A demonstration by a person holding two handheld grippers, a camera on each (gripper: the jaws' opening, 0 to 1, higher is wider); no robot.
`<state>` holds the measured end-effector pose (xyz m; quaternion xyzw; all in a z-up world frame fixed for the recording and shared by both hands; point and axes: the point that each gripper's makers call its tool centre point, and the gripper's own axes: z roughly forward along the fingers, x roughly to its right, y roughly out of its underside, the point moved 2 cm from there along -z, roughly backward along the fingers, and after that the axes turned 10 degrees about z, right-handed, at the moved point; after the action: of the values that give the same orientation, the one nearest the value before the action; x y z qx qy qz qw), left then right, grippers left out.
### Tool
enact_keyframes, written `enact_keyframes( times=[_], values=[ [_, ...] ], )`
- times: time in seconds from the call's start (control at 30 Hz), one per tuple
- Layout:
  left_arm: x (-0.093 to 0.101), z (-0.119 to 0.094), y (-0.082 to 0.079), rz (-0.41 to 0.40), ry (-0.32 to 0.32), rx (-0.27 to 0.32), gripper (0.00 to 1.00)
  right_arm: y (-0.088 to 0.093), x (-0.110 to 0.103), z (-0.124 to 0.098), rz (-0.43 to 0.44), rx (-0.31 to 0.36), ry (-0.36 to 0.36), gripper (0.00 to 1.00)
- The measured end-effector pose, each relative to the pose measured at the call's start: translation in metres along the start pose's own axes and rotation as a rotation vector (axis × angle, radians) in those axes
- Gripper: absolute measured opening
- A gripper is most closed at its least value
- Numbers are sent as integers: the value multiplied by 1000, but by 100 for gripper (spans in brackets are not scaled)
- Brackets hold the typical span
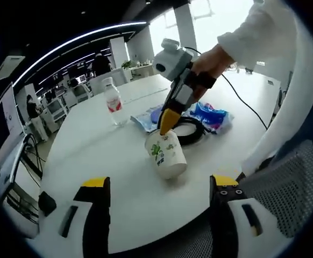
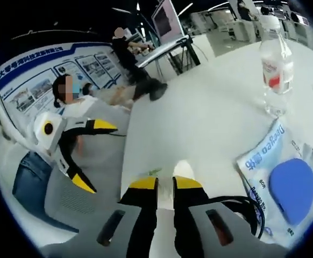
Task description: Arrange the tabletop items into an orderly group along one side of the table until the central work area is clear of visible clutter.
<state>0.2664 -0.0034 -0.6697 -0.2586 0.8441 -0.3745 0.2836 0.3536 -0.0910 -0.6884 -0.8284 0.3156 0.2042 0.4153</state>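
The right gripper, jaws narrowed on the rim of the tilted paper cup, holds it at mid-table, while the left gripper hangs wide and empty nearer the table's edge.

White sleeve; grey grippers, yellow-tipped black jaws, black cable.

- grey mesh chair at the table's near edge
- monitor on a stand beyond the table's far end
- poster wall with blue header, behind a seated person
- another person standing near the monitor
- rows of desks in the background office
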Motion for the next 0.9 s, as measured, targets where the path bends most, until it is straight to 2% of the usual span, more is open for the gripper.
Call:
enact_keyframes(
  times=[0.1,0.27,0.33,0.4,0.7,0.9],
  values=[
    [1,0,1,10,0,-7,76,2,-5,0,39,10,-32,2],
    [1,0,2,19,1,-16,75,5,-12,-1,48,5,-57,1],
    [1,0,4,24,1,-23,75,-2,-18,-3,98,48,-88,0],
    [1,0,4,28,1,-27,75,-7,-22,-7,109,88,-107,0],
    [1,0,5,33,4,-31,74,-21,-38,-23,-3,145,-71,0],
    [1,0,5,43,0,-35,74,-36,-34,-36,-62,173,-19,0]
  ],
)
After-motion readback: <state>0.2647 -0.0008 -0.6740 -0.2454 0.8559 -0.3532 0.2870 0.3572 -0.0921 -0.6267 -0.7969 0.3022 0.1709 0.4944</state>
